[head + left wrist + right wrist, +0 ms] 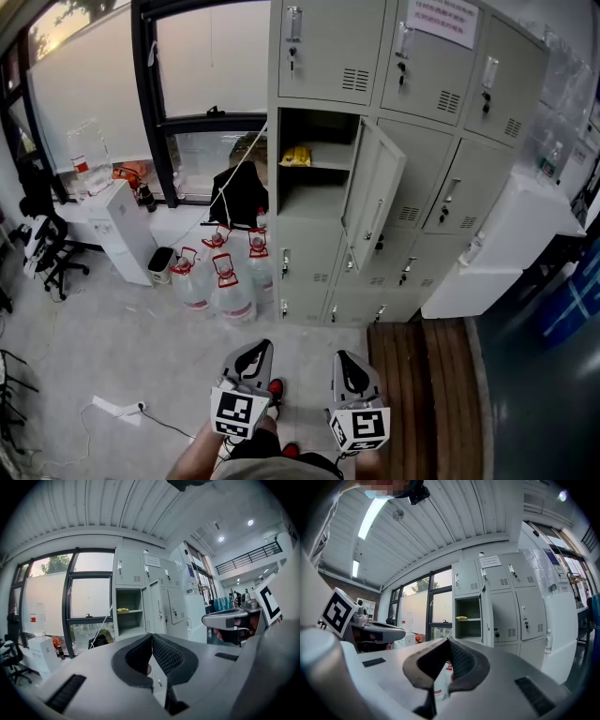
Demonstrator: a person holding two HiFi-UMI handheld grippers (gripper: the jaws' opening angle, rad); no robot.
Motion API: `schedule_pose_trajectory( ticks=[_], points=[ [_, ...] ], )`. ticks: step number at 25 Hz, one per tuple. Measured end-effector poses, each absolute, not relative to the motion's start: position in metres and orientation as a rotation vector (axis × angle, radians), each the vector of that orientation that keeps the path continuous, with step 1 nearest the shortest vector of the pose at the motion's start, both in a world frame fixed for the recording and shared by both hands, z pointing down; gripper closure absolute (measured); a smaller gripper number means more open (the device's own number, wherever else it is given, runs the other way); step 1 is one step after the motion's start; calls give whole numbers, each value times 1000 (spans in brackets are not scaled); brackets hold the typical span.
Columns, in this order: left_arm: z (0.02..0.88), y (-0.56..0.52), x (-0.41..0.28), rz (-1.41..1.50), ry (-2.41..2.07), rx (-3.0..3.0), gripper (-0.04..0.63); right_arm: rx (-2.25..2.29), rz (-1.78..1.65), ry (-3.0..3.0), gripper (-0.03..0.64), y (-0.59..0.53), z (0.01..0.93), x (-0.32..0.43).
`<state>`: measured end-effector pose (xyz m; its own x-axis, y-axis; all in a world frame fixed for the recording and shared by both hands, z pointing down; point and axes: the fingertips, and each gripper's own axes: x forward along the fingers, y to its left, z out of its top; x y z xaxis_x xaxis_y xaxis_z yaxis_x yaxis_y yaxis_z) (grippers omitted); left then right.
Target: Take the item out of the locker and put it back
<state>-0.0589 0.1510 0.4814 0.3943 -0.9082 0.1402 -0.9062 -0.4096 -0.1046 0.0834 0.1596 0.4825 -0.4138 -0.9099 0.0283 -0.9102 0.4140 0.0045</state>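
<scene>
**Closing in on the open locker**

My left gripper (252, 348) and right gripper (348, 357) are both clenched and empty. The yellow item (296, 157) lies well ahead of them, on the open locker's (311, 202) upper shelf. I'd walk closer, part one gripper's jaws early, and enter left of the door (375, 192).

Two grippers are seen, the left gripper (251, 354) and the right gripper (349, 362). One locker (328, 47) is seen with three shut doors counted in its top row, one open door (375, 192) lower down, and one yellow item (296, 156) on the one shelf inside. Four big water bottles (230, 292) with red handles are counted on the floor, and one black chair (49, 251) is seen by the window.
</scene>
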Motion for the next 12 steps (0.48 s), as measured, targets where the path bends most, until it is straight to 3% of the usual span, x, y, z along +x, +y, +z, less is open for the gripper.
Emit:
schedule_pose_trajectory(
  ticks=[12],
  points=[
    [478, 5, -60, -266, 1688, -2619, 572, 1697, 12, -2612, 598, 20, 482, 81]
  ],
)
